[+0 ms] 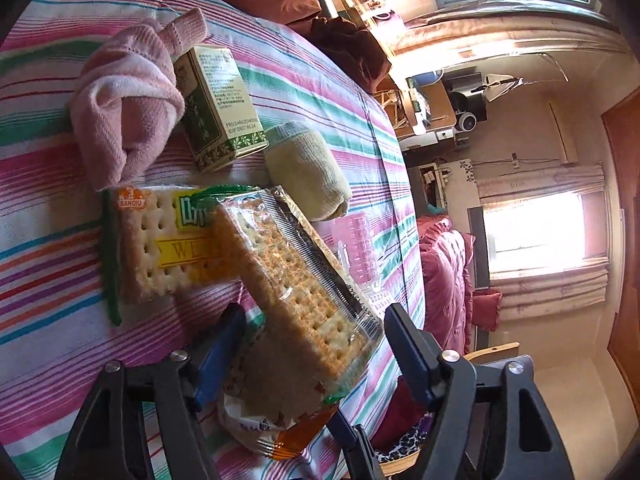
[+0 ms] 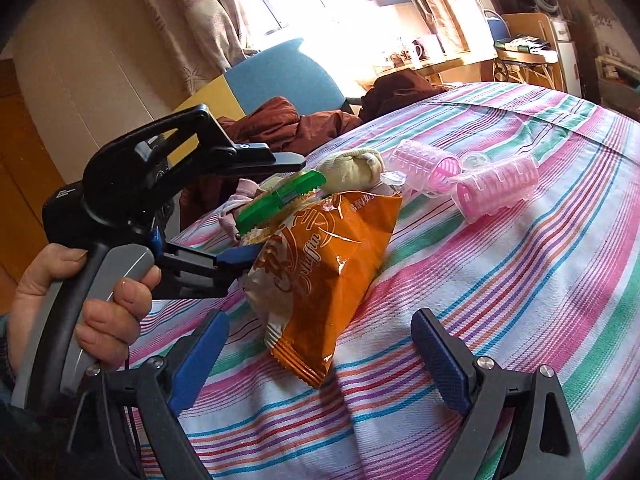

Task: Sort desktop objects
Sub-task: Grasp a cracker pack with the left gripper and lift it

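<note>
Snacks grouped: cracker pack [image 1: 304, 280] between open left gripper [image 1: 310, 330] fingers, muffin bag [image 2: 320, 264] ahead of open, empty right gripper [image 2: 320, 350]; rollers [image 2: 496, 188], socks [image 1: 124, 104] scattered beyond.

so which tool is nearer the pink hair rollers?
Right. The right tool is open, with the pink hair rollers ahead of it; the left tool sits farther away, past the orange muffin bag.

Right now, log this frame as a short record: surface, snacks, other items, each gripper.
surface: striped cloth
snacks: two cracker packs, overlapping; orange muffin bag
other items: pink sock, green box, cream sock, pink hair rollers
left gripper: open, straddling the nearer cracker pack
right gripper: open, empty, near the muffin bag
</note>
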A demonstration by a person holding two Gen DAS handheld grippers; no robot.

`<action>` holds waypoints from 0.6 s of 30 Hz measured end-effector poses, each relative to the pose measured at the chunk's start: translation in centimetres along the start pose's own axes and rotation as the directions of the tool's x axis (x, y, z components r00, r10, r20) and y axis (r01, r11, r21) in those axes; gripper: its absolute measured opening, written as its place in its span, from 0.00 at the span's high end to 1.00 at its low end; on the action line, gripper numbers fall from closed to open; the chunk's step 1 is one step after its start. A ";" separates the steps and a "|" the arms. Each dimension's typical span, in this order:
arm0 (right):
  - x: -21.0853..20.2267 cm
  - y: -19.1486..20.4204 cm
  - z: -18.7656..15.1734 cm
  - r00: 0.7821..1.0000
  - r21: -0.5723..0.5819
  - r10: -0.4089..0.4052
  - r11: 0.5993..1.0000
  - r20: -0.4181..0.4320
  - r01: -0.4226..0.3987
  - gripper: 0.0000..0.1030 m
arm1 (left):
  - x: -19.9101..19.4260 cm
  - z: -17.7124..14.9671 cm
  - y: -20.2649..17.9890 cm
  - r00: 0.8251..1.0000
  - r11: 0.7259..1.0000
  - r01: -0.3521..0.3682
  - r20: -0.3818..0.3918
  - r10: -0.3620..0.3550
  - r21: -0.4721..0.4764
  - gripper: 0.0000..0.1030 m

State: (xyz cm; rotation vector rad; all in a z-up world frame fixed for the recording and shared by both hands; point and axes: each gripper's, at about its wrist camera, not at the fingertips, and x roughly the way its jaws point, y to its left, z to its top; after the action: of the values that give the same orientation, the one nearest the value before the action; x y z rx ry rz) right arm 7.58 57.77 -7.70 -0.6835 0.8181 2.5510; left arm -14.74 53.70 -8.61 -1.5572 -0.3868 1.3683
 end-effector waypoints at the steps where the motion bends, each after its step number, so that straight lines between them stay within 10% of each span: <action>1: 0.0 0.0 0.0 1.000 0.000 0.000 1.000 -0.001 0.000 0.09 | -0.1 0.1 -0.1 1.000 1.000 0.001 0.011 -0.001 0.009 0.49; 18: 1.0 1.0 1.5 0.995 -0.029 -0.087 0.996 -0.041 0.085 0.07 | -10.5 -7.8 4.4 0.991 0.991 -0.083 0.109 0.071 0.108 0.69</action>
State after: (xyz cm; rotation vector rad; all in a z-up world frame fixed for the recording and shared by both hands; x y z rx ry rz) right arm 5.80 58.09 -6.75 -0.7670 0.7518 2.4827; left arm -12.69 40.14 -7.21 -1.4245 -0.3108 1.5104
